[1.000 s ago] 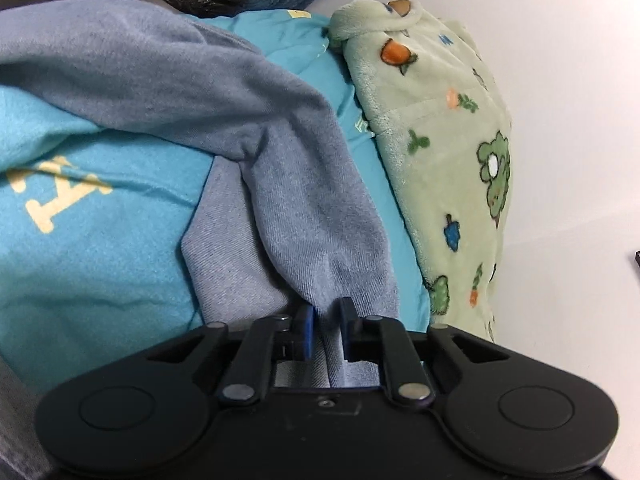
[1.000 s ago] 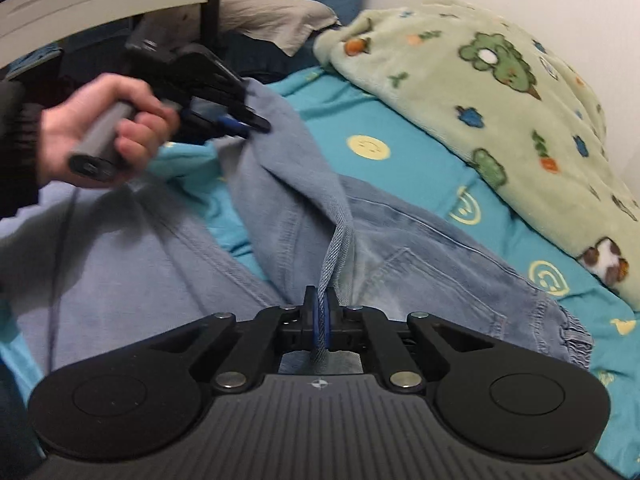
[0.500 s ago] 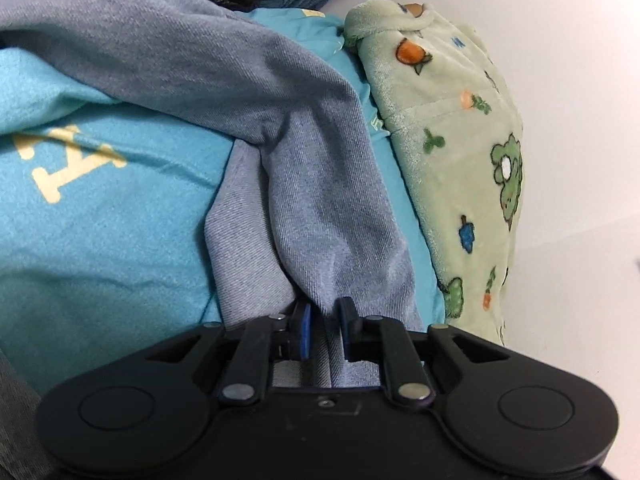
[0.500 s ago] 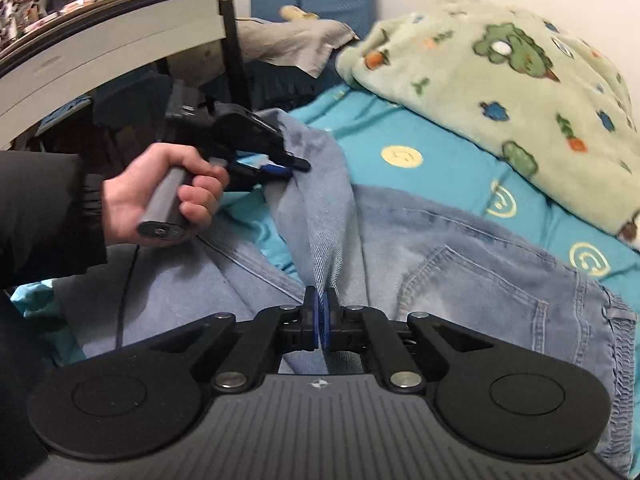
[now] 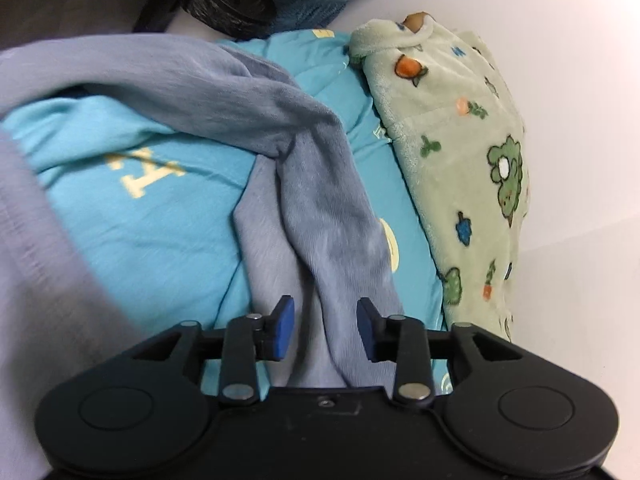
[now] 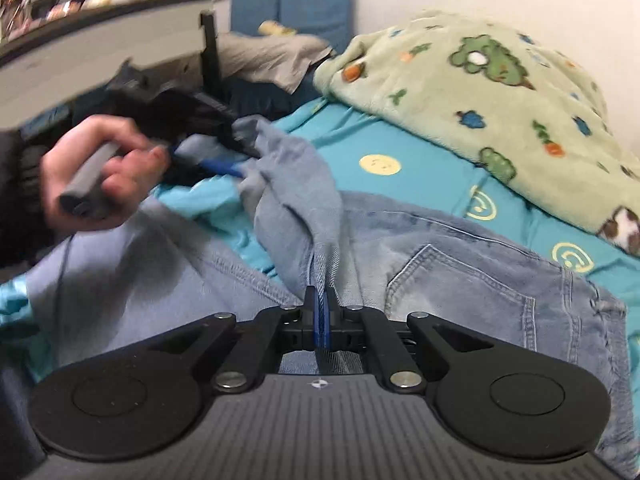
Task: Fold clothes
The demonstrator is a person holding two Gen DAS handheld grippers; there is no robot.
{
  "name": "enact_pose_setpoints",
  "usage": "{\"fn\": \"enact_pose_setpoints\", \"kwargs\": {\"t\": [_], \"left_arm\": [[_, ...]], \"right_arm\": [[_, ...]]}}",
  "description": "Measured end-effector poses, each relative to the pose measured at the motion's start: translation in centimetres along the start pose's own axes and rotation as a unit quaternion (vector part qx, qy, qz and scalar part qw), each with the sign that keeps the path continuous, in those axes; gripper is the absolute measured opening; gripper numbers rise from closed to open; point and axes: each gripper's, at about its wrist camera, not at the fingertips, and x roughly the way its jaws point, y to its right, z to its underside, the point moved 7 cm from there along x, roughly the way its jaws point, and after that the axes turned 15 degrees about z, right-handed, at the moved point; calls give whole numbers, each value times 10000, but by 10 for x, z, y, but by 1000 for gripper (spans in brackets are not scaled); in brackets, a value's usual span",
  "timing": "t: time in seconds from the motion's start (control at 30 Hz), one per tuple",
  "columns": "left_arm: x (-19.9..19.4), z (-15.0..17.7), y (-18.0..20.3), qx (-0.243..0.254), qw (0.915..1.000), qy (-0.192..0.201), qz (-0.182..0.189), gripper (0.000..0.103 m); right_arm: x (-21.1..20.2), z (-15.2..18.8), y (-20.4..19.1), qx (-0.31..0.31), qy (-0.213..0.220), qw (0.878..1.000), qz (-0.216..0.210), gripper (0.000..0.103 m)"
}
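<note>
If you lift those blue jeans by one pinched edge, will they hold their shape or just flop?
Probably flop: the faded blue denim jeans sag in soft folds from where the right gripper pinches them. They likely feel fairly heavy, since the thick stitched cloth hangs straight down. With the left gripper open around a fold, that side may slump onto the turquoise bedsheet.

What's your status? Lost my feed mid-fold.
Left gripper open, denim between its pads, unclamped. Right gripper shut on jeans edge. Jeans half lifted on blue bedsheet. Green blanket alongside, not touching.
</note>
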Motion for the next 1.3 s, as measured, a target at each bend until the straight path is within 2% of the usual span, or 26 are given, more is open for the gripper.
{"fn": "enact_pose_setpoints", "kwargs": {"t": [0.07,0.13,0.23,0.27,0.33,0.37,0.47,0.53,0.63,0.73,0.8,0.87,0.93,1.03,1.07,1.1,1.13,1.17,1.3], "left_arm": [[-14,11,9,-98,9999,-51,41,31],[-34,22,19,-105,9999,-47,80,33],[-69,36,32,37,9999,137,90,40],[-79,40,35,189,9996,196,-100,40],[-92,44,41,620,9965,208,-524,40],[-97,44,41,753,9948,270,-623,40],[-105,29,40,869,9922,447,-779,41],[-109,15,39,932,9896,714,-828,44],[-116,-1,28,652,9886,1131,-755,46],[-122,-11,9,332,9848,1481,-845,46],[-126,-16,-7,64,9817,1649,-949,46],[-128,-22,-25,-262,9787,1785,-983,46],[-127,-28,-41,-571,9752,1866,-1049,46],[-120,-39,-54,-658,9770,1773,-988,46],[-116,-38,-54,-703,9788,1719,-860,46],[-112,-37,-54,-748,9805,1664,-731,46],[-109,-37,-54,-793,9819,1609,-602,46],[-105,-36,-54,-838,9832,1554,-472,46],[-92,-33,-53,-1014,9859,1329,45,46]], "right_arm": [[-6,2,5,150,141,9998,66,1],[-13,1,4,50,366,9992,180,1],[-23,-1,0,-157,721,9966,361,3],[-27,-1,-1,-226,838,9953,422,4],[-32,-3,-4,-375,1051,9923,534,13],[-34,-5,-7,-473,1109,9910,583,20],[-43,-15,-19,-821,1280,9857,728,23],[-40,-29,-29,-786,1303,9867,563,24],[-9,-53,-53,-813,1082,9903,323,25],[35,-75,-89,-1057,1020,9891,19,38],[70,-88,-114,-1167,945,9885,-175,41],[111,-99,-132,-1394,826,9868,-46,42],[155,-104,-143,-1616,566,9850,199,41],[205,-97,-149,-1826,30,9819,499,39],[209,-96,-150,-1860,-2,9810,549,39],[211,-96,-150,-1869,13,9807,578,34],[209,-97,-148,-1839,47,9809,635,25],[205,-99,-146,-1794,88,9812,702,3],[175,-114,-132,-1299,197,9901,491,2]]}}
